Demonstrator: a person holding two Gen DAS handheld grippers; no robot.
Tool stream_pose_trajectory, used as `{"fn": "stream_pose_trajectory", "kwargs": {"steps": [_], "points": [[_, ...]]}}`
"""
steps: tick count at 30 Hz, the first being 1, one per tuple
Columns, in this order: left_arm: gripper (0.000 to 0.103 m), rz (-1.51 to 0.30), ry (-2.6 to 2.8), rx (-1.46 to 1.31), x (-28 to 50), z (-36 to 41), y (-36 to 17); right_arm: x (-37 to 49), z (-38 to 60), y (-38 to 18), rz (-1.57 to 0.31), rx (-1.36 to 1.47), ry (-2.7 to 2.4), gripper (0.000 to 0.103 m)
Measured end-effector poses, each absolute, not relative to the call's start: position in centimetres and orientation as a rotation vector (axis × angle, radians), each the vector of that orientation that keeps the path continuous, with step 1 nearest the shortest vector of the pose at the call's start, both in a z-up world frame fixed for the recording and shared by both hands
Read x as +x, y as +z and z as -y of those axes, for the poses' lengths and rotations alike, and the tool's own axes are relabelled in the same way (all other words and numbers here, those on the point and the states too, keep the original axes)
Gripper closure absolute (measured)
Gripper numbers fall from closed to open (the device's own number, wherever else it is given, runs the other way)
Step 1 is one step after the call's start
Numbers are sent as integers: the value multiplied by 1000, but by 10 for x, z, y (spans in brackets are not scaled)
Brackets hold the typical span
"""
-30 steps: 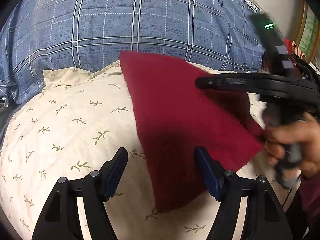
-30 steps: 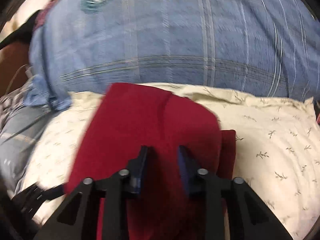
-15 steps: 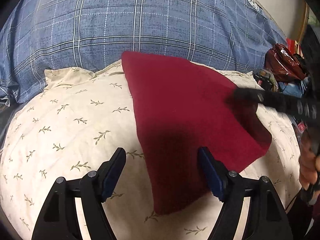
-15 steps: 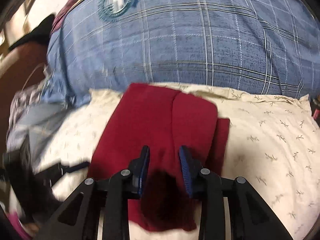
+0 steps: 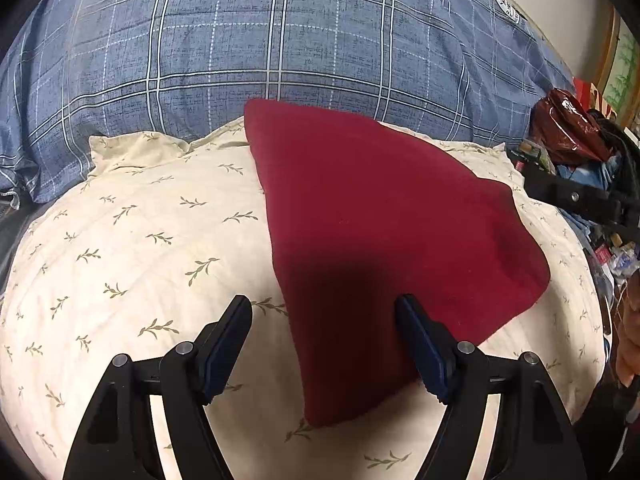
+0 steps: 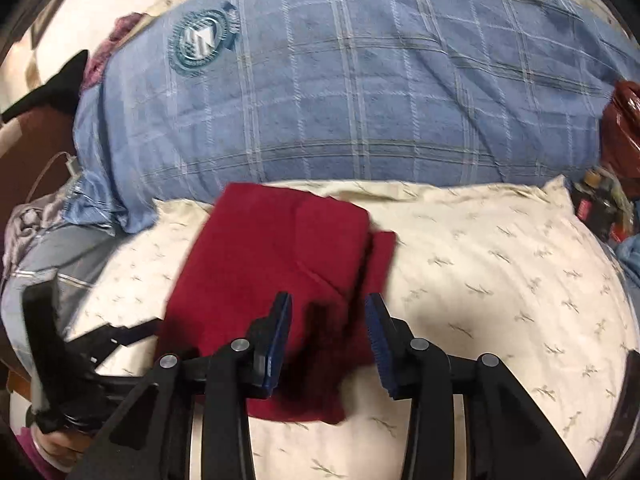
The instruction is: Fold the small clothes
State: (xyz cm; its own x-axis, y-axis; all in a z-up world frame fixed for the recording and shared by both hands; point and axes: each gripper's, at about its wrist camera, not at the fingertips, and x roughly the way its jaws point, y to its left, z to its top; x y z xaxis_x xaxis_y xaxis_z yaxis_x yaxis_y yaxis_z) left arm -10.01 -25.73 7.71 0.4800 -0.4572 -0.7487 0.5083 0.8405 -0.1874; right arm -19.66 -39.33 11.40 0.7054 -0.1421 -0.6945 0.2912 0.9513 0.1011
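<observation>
Jaws of both grippers stand apart and hold nothing: the left gripper (image 5: pixel 324 344) is spread wide just over the near edge of the red garment (image 5: pixel 384 240), and the right gripper (image 6: pixel 328 336) is open more narrowly, above the garment's near end without gripping it. The garment lies on the cream leaf-print pillow (image 5: pixel 132 248), its far end reaching the blue plaid pillow (image 5: pixel 280 40) behind. From the right wrist view it is already folded: one layer laps over another with a seam line across it, and a narrow strip of the lower layer sticks out along its right side. That view is blurred, so how many folds are in it is hard to say. By my reading the main folds are done; what may be left is one more fold or tidying the offset strip so the edges line up.
</observation>
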Motion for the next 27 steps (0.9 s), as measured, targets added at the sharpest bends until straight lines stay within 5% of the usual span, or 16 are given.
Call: {"fn": "stream_pose_trajectory", "kwargs": {"steps": [9,12,16,27], "points": [[28,-899,-617,33,-97,253,80,-187,413,64,-848,298,-246,64],[28,-884,-609,-5,-91,247,84,-198,420,79,-775,345,-242,51],[28,-914,-613,-74,-80,241,85,-198,435,89,-688,394,-247,16],[23,-996,-711,-221,-18,258,63,-140,475,41,-754,616,-102,15]]}}
